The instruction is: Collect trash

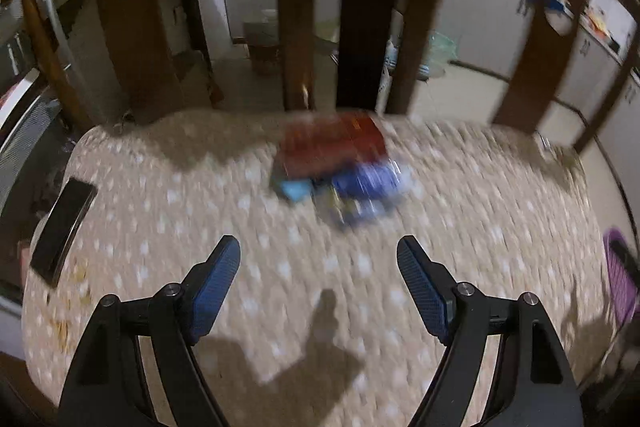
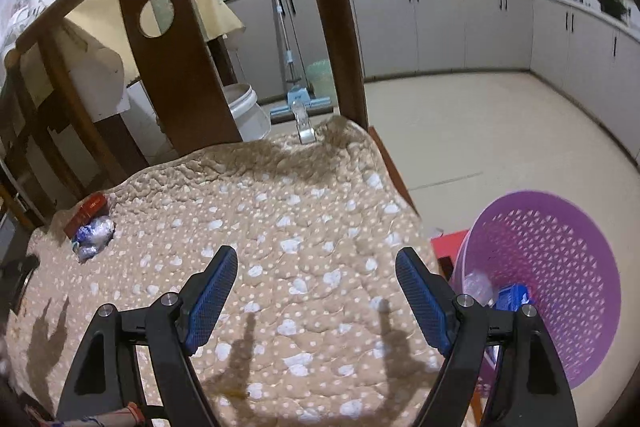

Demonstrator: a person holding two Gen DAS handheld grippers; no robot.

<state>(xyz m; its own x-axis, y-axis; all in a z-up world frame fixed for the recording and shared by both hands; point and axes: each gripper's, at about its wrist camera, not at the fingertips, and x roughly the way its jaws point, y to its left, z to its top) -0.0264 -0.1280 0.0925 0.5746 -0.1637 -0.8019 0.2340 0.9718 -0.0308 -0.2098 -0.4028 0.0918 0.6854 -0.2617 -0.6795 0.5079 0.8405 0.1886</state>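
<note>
Both tongs gape wide and empty over blurred wrappers, purple basket half cut off.

Left gripper: two matte black angular arms, triangular cut-outs near base. Silver round screw heads at linkage joints, two per side. Finger pads blue, fine cross-hatched texture, rounded tips. Right gripper: same build, black frame, silver screws, blue textured pads.
</note>
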